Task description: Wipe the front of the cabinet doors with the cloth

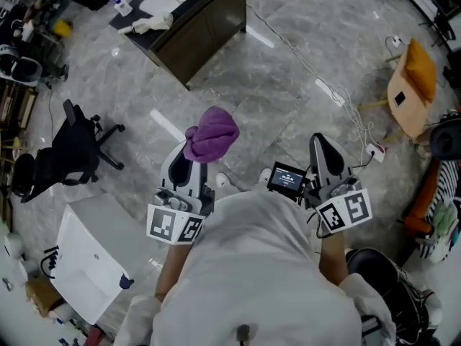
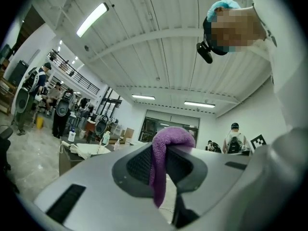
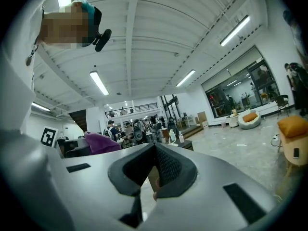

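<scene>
Cloth (image 1: 211,134) clamped in left hand-held gripper (image 2: 161,165), cabinet (image 1: 205,24) ahead, chair (image 1: 72,153) beside

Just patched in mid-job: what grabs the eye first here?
The purple cloth stands out, bunched and clamped in the left gripper above the grey floor. The dark cabinet stands well ahead, at the head view's top, apart from both grippers. The right gripper is shut with nothing in it.

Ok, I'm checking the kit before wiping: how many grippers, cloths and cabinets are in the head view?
Grippers: 2, the left gripper and the right gripper
Cloths: 1, the purple cloth, clamped by the left gripper
Cabinets: 1, the dark cabinet
Total: 4
</scene>
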